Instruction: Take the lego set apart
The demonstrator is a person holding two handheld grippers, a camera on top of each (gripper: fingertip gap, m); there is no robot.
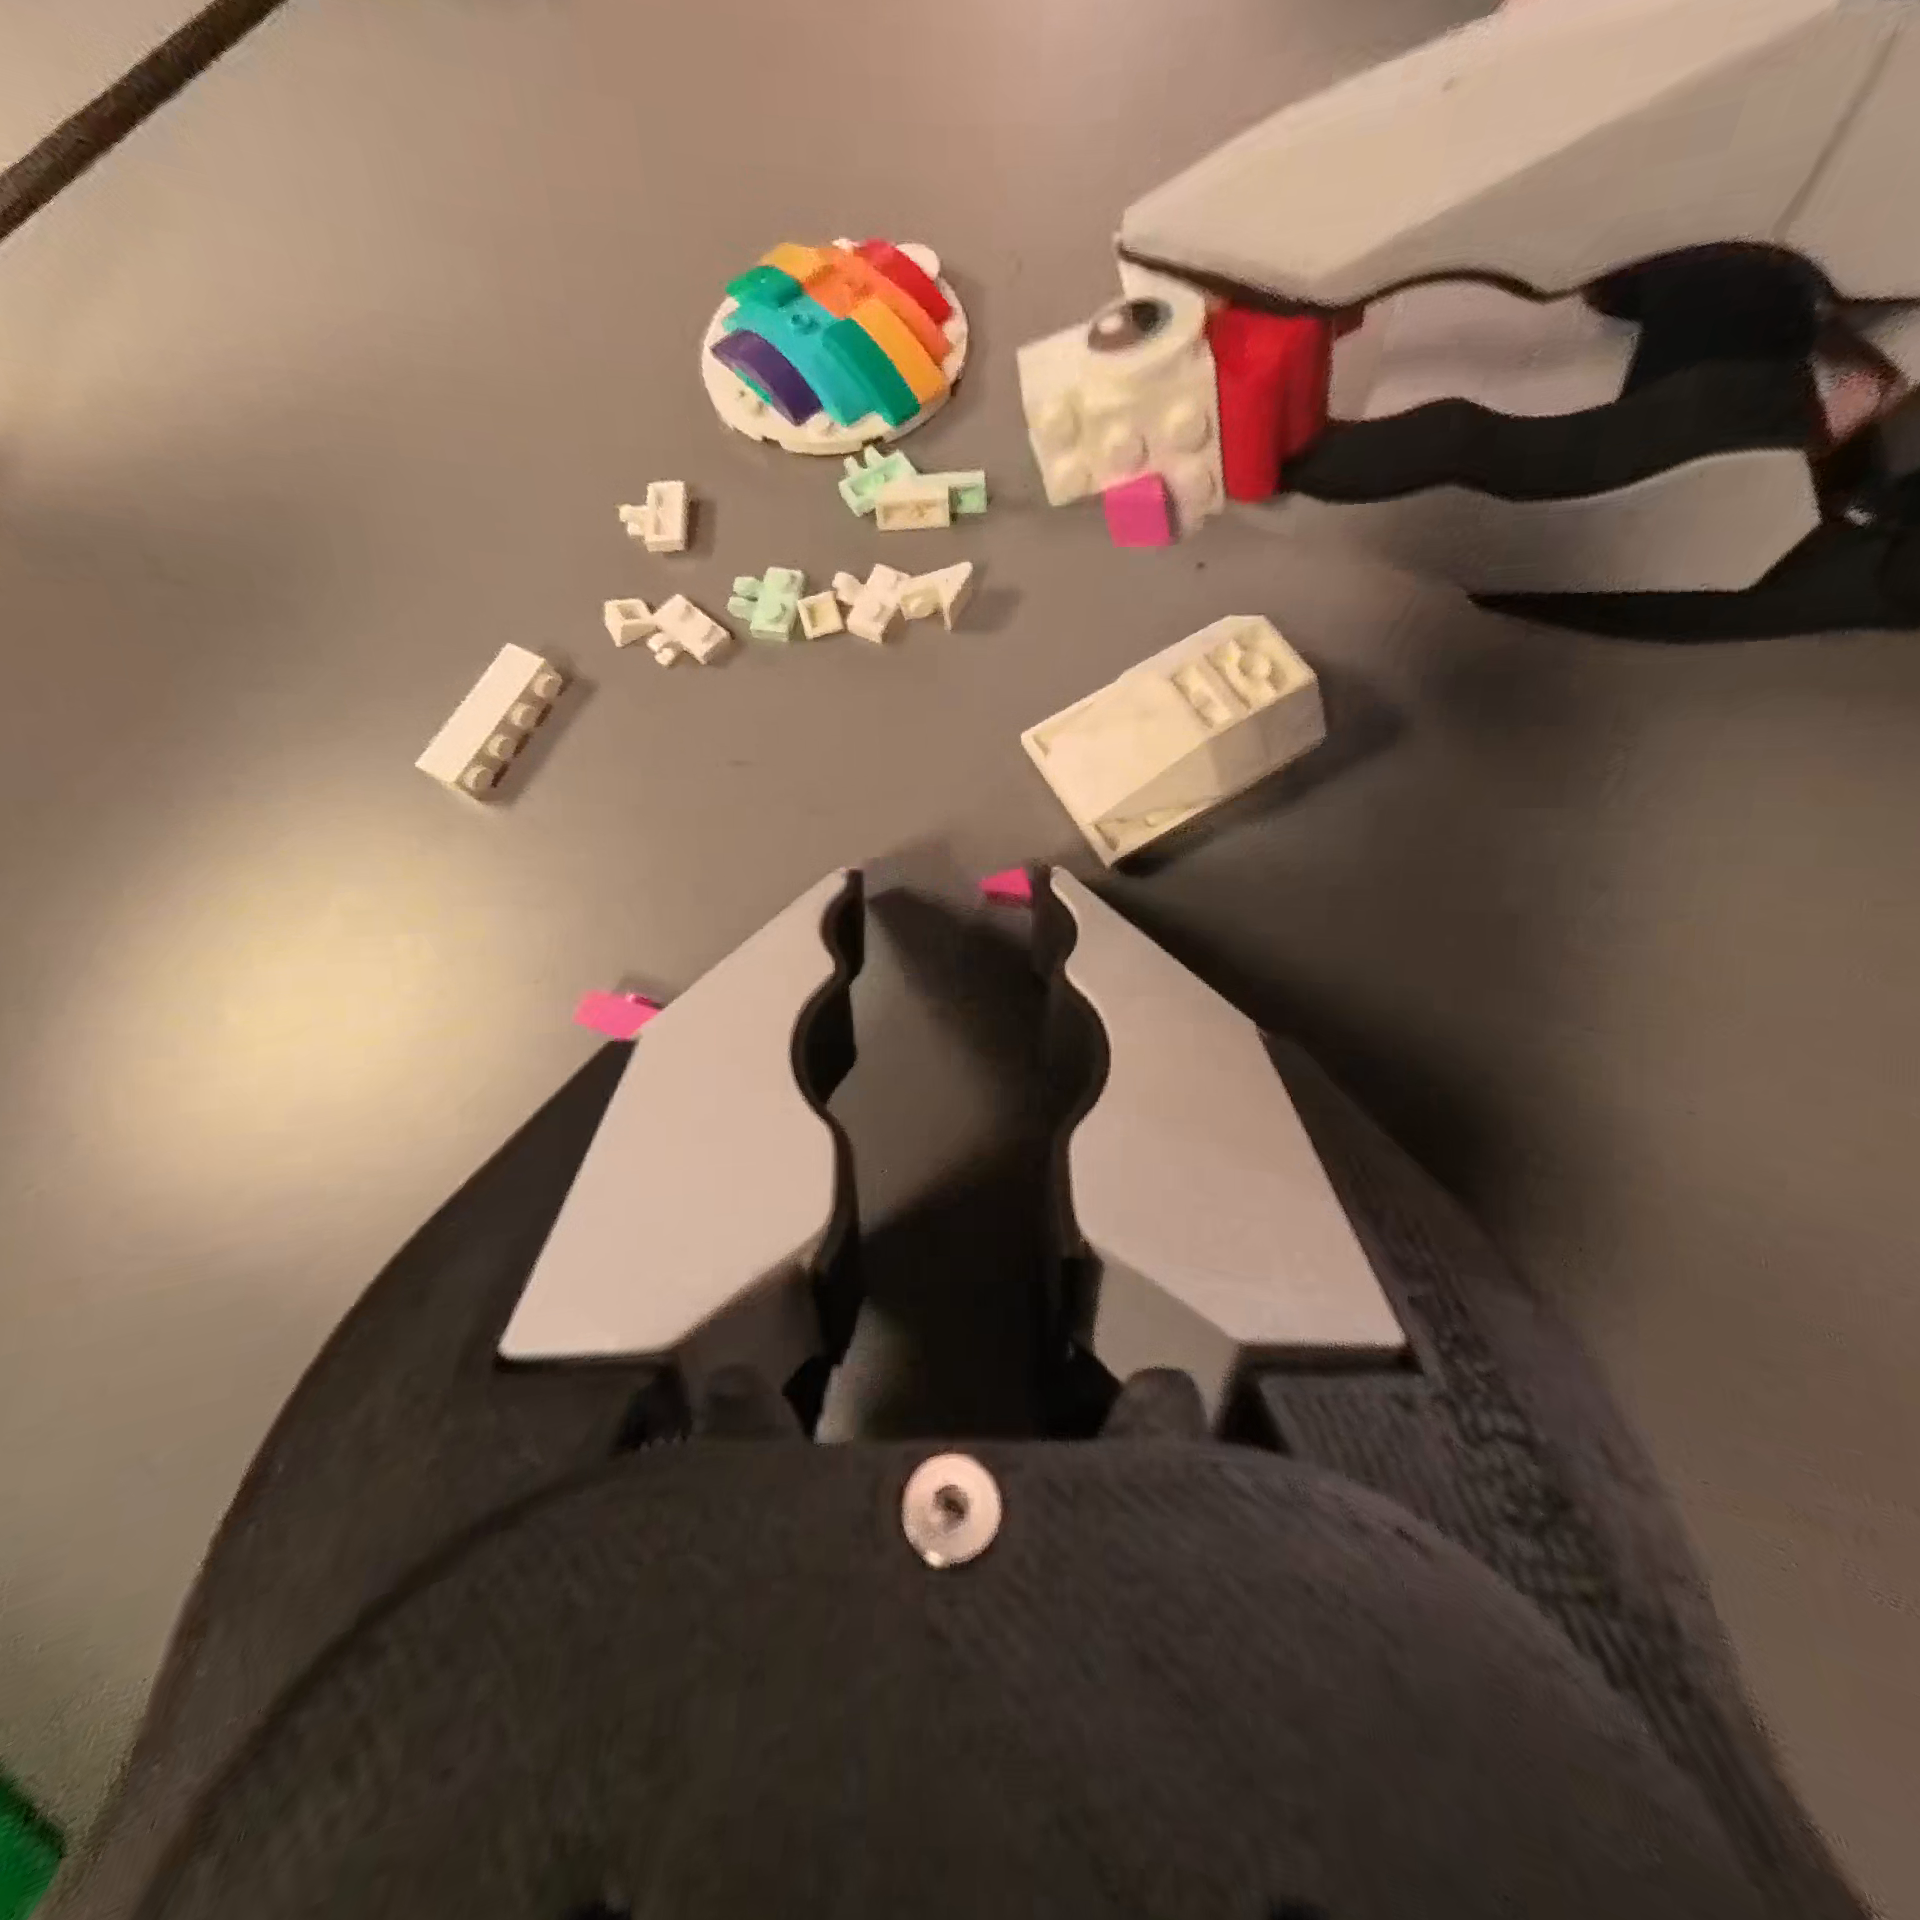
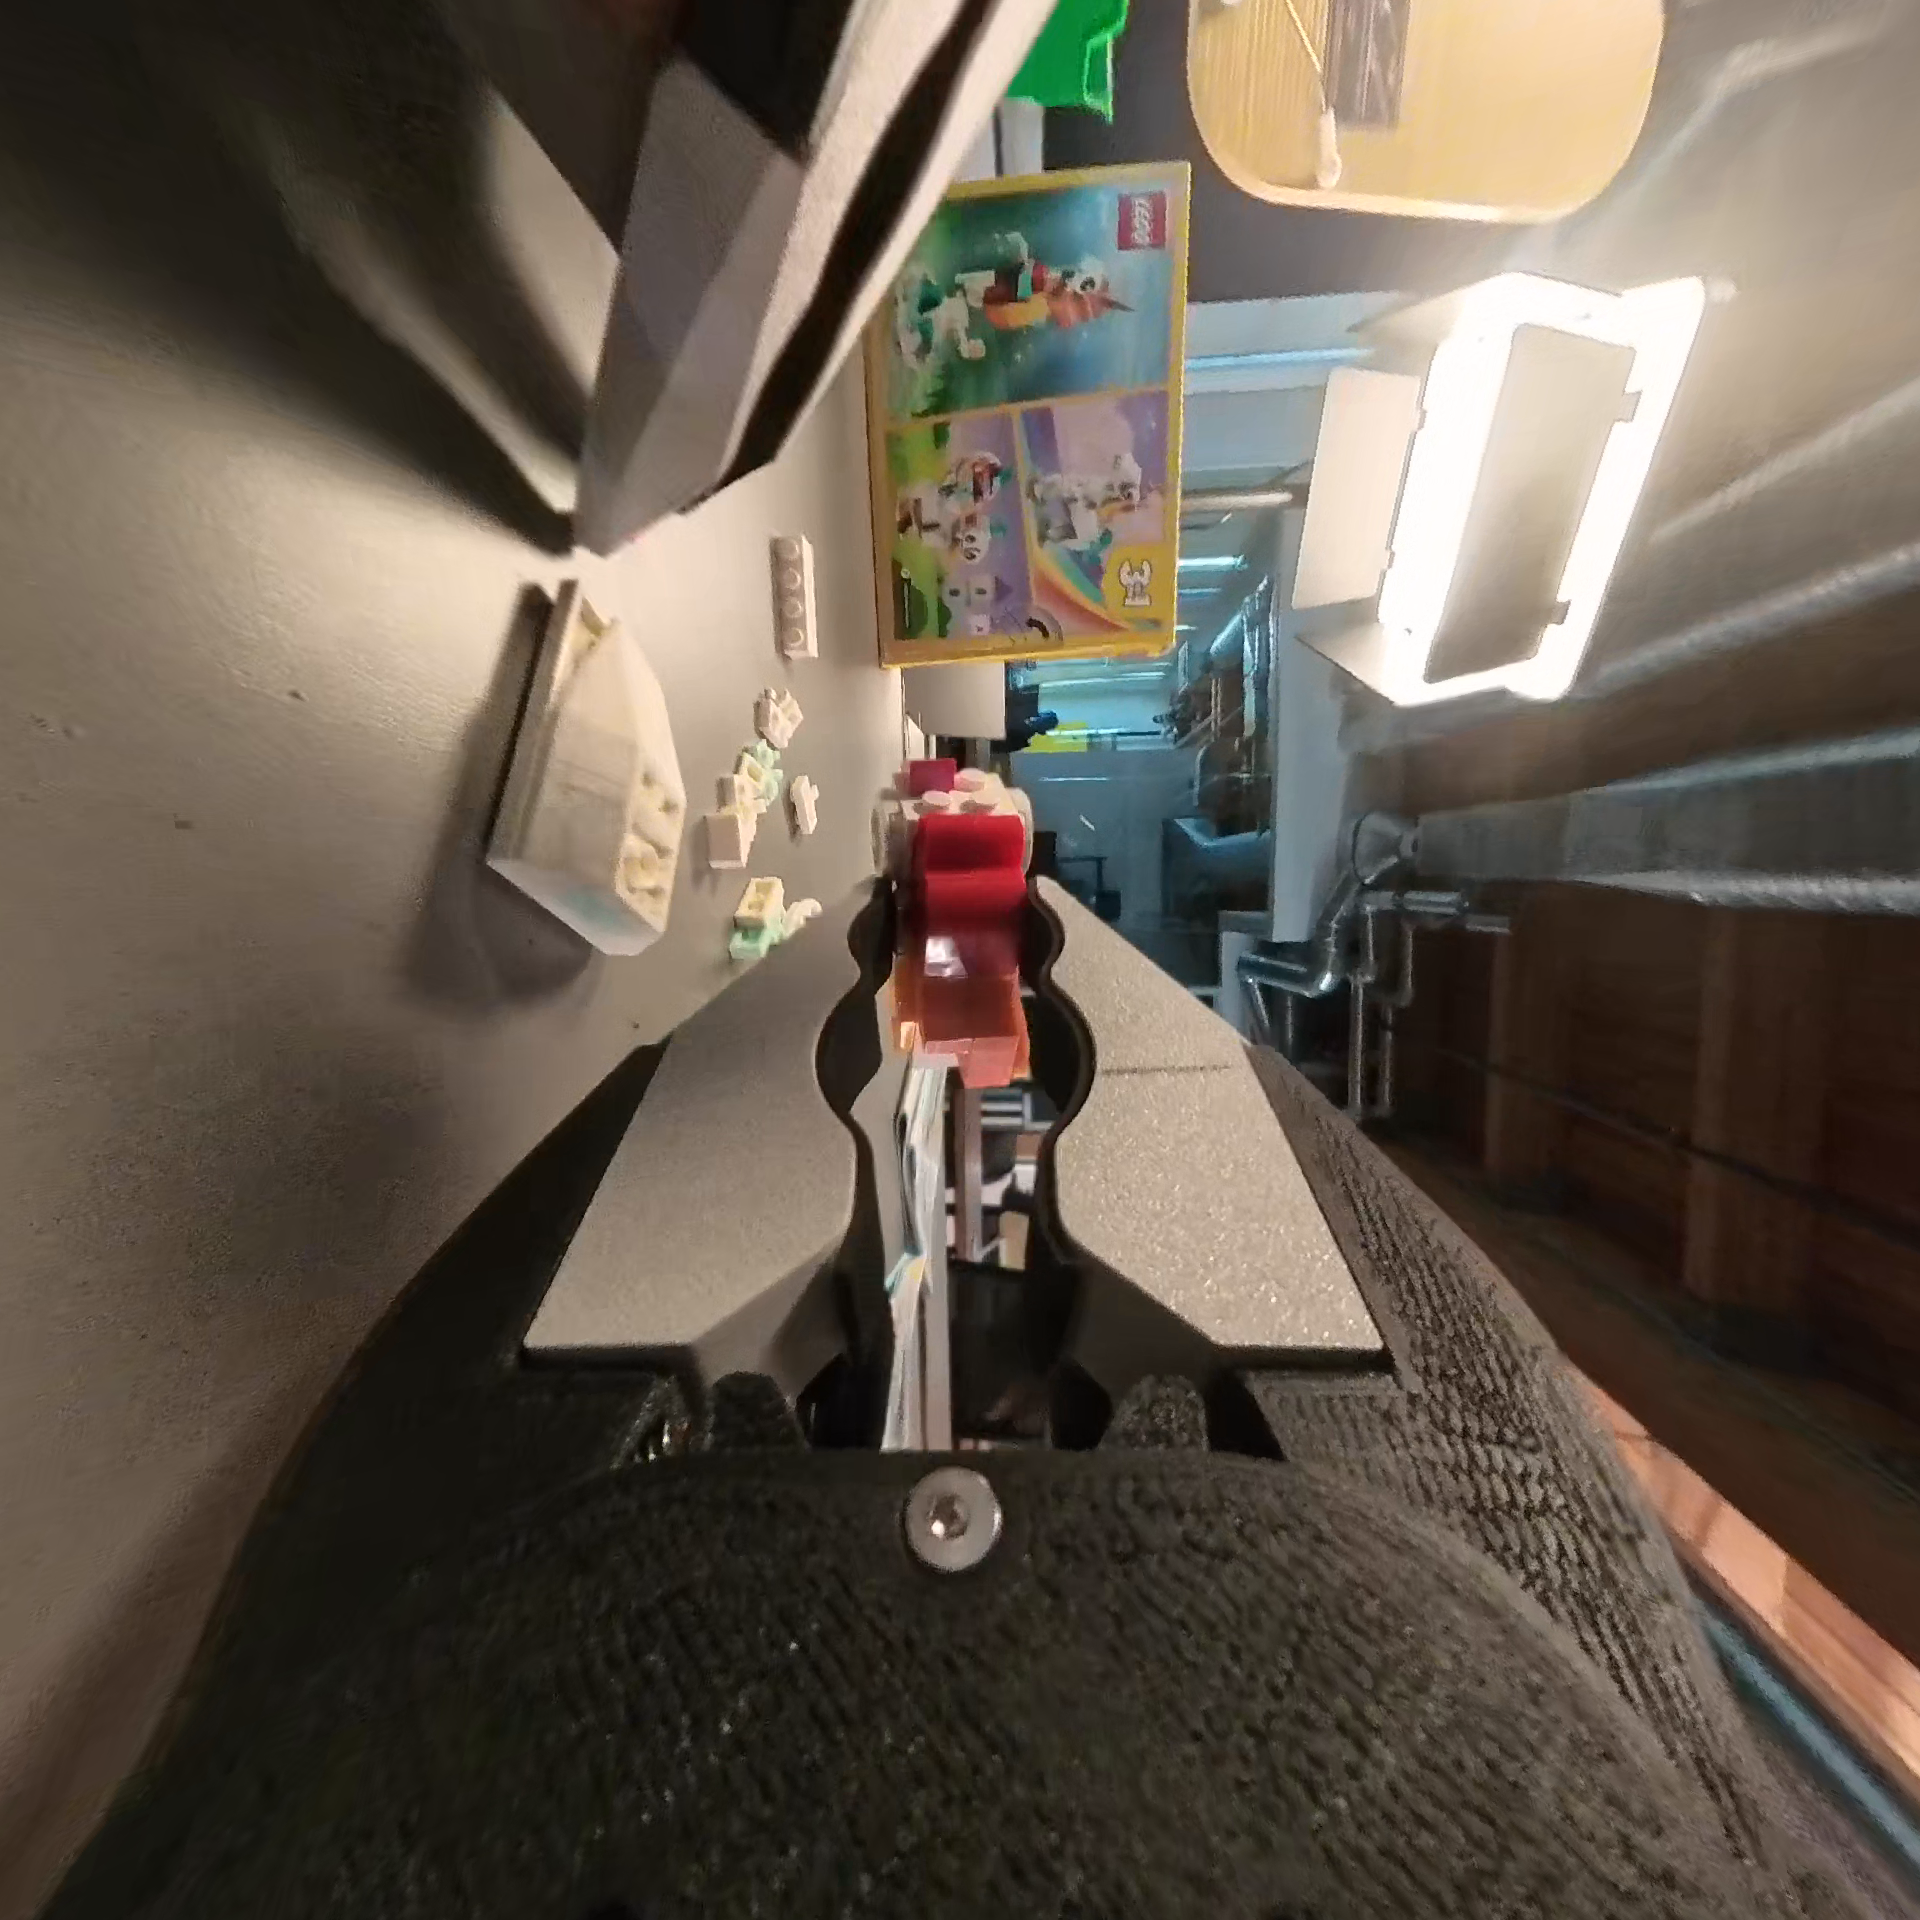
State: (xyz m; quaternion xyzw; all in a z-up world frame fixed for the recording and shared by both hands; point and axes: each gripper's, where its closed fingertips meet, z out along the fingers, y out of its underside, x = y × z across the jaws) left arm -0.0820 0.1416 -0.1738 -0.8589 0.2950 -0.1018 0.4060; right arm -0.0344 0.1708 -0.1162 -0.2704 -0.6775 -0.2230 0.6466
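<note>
Holding the white and red lego head (image 1: 1164, 416) in the air above the grey table (image 1: 312, 416), the right gripper (image 1: 1288, 384) has its two fingers pinching the red bricks at the back of this piece, and the white front part with one round eye and a pink brick below sticks out past the fingertips. In the right wrist view the same piece (image 2: 961, 862) sits between the fingers of the right gripper (image 2: 961, 914), with an orange translucent part behind the red one. The left gripper (image 1: 956, 894) is empty, its fingers are spread apart with a clear gap, and it is just above the table. Near its tips lies a small pink piece (image 1: 1006, 885), and another pink piece (image 1: 615, 1010) lies beside its left finger. A larger white block (image 1: 1174, 748) lies on its side on the table, between the two grippers. Farther away there is a round white plate with a rainbow (image 1: 831, 348), a group of small white and mint green pieces (image 1: 821, 603), and a long white brick (image 1: 490, 719). The lego box (image 2: 1034, 416) stands at the far edge of the table in the right wrist view.
</note>
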